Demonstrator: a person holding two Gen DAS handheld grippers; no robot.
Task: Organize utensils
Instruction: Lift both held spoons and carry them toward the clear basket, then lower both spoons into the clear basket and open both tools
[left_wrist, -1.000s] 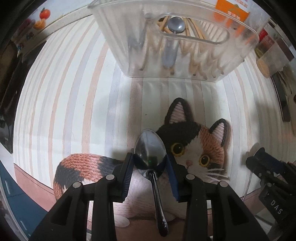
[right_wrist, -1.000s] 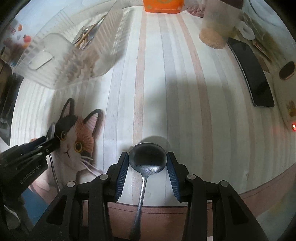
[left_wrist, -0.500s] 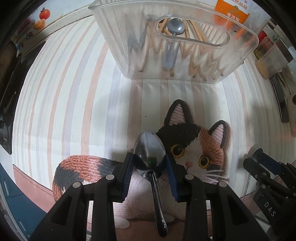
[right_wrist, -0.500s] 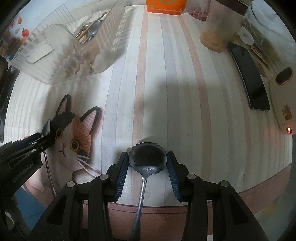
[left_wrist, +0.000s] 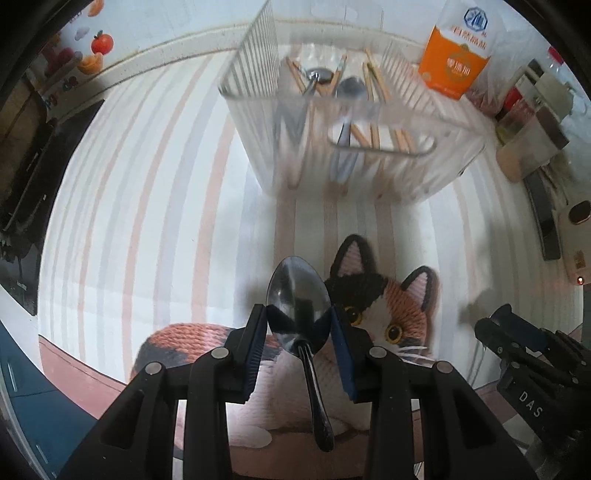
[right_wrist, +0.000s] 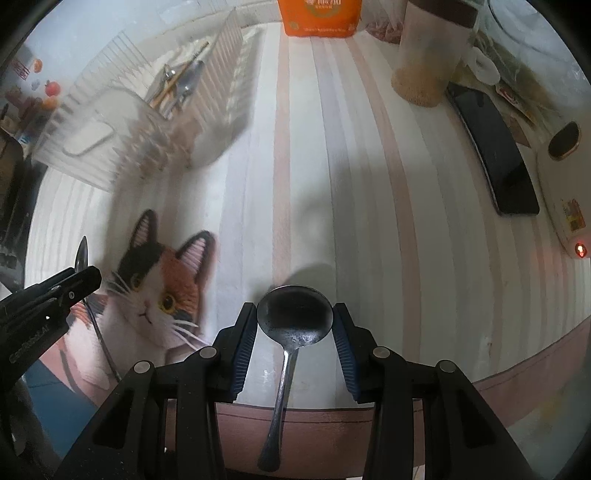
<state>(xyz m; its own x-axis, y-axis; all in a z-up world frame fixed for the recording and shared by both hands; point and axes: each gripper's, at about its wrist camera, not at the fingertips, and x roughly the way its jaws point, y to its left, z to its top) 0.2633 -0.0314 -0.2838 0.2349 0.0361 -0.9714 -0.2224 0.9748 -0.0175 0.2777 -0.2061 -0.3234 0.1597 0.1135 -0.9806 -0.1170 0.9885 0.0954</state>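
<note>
The left tongs (left_wrist: 299, 325) are clenched on the bowl of a narrow spoon (left_wrist: 297, 303), its dark handle hanging back toward the camera above the cat picture (left_wrist: 391, 317) printed on the striped worktop (left_wrist: 147, 206). The right tongs (right_wrist: 294, 325) likewise pinch a rounder spoon (right_wrist: 294, 317) by its bowl, handle trailing to six o'clock.

Only the left view looks straight into the clear plastic basket (left_wrist: 436, 177) at twelve o'clock, where chopsticks (left_wrist: 376, 85) and spoons already stand; the right tongs show in it at four o'clock.

Only the right view shows the dark phone (right_wrist: 495, 155) at two o'clock and the clear jar (right_wrist: 428, 55) of grains at one o'clock. There the basket sits at ten o'clock and the left tongs at eight.

The orange packet (right_wrist: 317, 18) stands at twelve o'clock.
</note>
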